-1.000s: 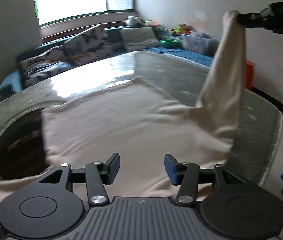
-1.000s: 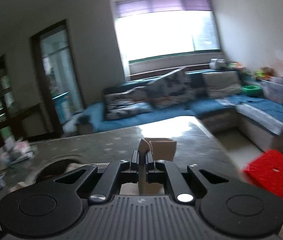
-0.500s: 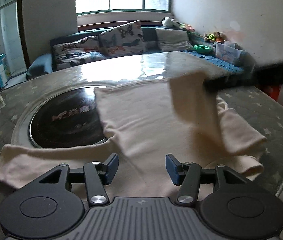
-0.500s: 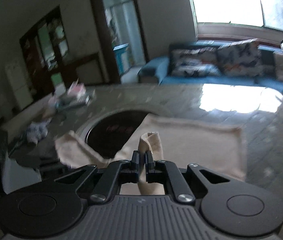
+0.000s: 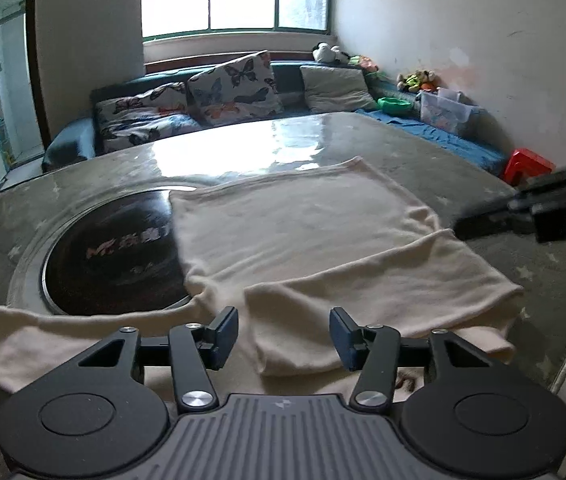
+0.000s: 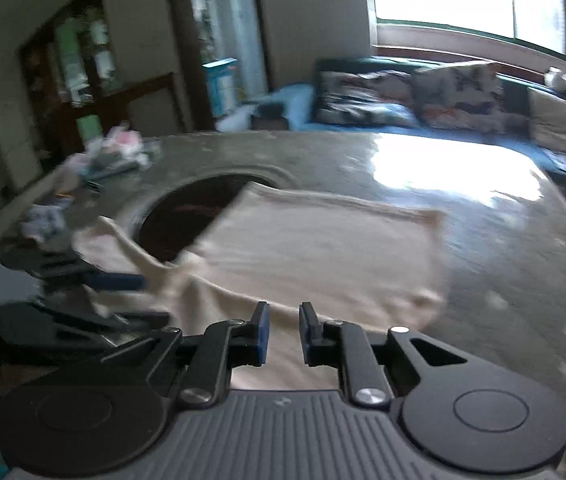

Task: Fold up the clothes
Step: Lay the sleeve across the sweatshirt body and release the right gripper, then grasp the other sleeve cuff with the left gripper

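A cream long-sleeved top (image 5: pixel 303 224) lies flat on the round grey table (image 5: pixel 423 144). Its right sleeve (image 5: pixel 383 280) is folded across the body near the front edge. Its left sleeve (image 5: pixel 43 332) stretches out to the left. My left gripper (image 5: pixel 284 334) is open and empty just above the folded sleeve's cuff. My right gripper (image 6: pixel 283 332) is open, its jaws a small gap apart, empty above the top (image 6: pixel 315 248). It shows as a dark blur at the right in the left wrist view (image 5: pixel 531 216).
A dark round inset (image 5: pixel 111 256) sits in the table, partly under the top. Clutter (image 6: pixel 103 156) lies at the table's far side. A blue sofa with cushions (image 5: pixel 227 92) stands behind, and a red stool (image 5: pixel 527 164) by the right wall.
My right gripper carried the raised sleeve down across the top, let it go and opened. It has drawn back to the right. The sleeve now lies folded flat.
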Motion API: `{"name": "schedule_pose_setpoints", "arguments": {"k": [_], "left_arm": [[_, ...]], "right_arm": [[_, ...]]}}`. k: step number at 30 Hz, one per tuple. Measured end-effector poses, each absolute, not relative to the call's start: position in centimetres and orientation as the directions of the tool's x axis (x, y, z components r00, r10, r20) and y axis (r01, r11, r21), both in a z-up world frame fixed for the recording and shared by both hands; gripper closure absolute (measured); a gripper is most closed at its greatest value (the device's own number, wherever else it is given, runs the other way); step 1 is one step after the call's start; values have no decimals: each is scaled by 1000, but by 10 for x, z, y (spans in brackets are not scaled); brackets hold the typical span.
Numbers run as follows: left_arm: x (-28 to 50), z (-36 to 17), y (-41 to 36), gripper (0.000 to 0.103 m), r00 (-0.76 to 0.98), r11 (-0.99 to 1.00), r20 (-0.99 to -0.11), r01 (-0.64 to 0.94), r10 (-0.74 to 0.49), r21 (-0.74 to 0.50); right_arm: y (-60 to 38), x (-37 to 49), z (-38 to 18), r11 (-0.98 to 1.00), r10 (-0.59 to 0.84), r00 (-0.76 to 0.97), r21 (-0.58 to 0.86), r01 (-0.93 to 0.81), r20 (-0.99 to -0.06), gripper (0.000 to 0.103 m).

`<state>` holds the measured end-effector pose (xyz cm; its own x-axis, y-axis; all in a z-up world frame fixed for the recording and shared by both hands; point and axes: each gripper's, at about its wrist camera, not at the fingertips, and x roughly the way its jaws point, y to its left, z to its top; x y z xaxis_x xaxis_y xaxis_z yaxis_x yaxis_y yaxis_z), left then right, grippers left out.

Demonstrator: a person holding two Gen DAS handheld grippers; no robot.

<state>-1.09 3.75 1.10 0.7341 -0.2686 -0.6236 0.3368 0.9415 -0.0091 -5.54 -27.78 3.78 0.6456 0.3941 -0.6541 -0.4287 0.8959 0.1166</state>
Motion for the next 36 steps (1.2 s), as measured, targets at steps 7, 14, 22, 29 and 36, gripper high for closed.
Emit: {"name": "schedule_pose_setpoints", "arguments": {"k": [7,14,22,29,36], "left_arm": [[-1,0,24,71,708,930,-647,369,-283,-3],[0,-8,30,83,693,939,-682,343,-234,27],[4,4,22,82,720,939,-649,343,-246,25],[21,-11,21,81,687,942,-689,335,-231,18],[28,-5,31,80,699,947,-668,321,-255,-25]], "right_arm": [[-316,-62,1,928,330,610,131,-348,-720,88],[-326,-62,-5,930,329,611,133,-343,-720,88],[-308,-30,-7,928,321,647,93,-361,-692,88],[-309,-21,-15,929,321,644,99,-356,-694,89],[-305,-19,-13,931,324,648,112,-346,-689,88]]}}
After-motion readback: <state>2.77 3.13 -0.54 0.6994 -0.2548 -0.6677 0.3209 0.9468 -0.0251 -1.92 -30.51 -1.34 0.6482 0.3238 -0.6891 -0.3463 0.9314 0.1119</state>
